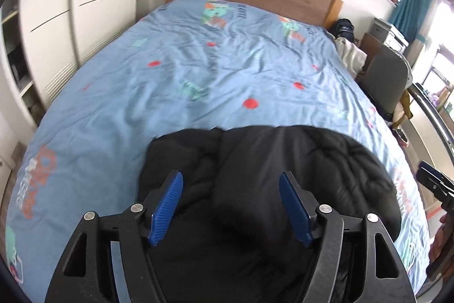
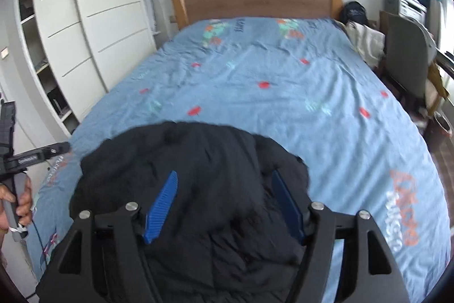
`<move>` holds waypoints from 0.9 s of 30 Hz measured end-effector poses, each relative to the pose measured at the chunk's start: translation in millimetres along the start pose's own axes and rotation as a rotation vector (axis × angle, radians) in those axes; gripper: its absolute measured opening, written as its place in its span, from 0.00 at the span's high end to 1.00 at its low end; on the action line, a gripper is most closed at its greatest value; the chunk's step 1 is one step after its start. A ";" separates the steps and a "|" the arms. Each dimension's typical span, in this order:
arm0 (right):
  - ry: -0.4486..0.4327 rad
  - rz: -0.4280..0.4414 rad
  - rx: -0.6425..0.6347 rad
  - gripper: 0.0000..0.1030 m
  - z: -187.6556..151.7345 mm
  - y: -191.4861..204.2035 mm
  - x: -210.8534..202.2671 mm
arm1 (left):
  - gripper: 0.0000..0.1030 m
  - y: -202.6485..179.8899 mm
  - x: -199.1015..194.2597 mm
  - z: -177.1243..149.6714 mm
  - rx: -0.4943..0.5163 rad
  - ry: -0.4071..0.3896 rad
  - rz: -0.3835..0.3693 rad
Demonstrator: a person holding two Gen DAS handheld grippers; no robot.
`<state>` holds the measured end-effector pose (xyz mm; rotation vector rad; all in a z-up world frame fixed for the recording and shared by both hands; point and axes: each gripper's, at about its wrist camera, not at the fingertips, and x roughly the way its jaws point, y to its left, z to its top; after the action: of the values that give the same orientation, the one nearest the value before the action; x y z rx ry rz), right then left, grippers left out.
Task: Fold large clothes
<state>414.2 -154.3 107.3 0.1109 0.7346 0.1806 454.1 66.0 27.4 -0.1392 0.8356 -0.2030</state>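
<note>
**Daylit room, soft blur, heavy fisheye bend**

Both views are bright and evenly lit. Daylight enters from the window (image 1: pixel 442 67) at the right edge of the left wrist view, where it blows out to white glare. Shadows are faint. The black jacket (image 1: pixel 283 175) reads as a near-featureless dark mass. Motion blur smears the blue bedcover (image 2: pixel 255 81) print. Straight lines bow strongly outward, and the frame corners fall to black.
</note>
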 end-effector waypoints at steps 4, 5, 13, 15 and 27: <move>0.013 0.061 -0.045 0.31 13.7 25.5 32.8 | 0.27 -29.6 27.3 7.2 0.056 0.002 -0.019; 0.027 0.072 -0.056 0.31 12.3 29.8 41.2 | 0.27 -35.6 33.8 5.5 0.077 0.003 -0.017; 0.114 0.090 -0.115 0.30 -63.8 12.5 88.5 | 0.13 -18.3 96.4 -69.8 0.144 0.082 0.032; 0.103 0.109 -0.108 0.30 -84.6 -1.1 93.2 | 0.11 -3.9 104.6 -84.2 0.093 0.084 -0.007; 0.189 0.044 -0.125 0.30 -98.8 3.2 89.2 | 0.12 -7.3 75.3 -87.6 0.071 0.077 0.043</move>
<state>412.1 -129.5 -23.5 -0.0098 0.9071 0.2809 436.9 37.6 -83.5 -0.0472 0.9055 -0.1987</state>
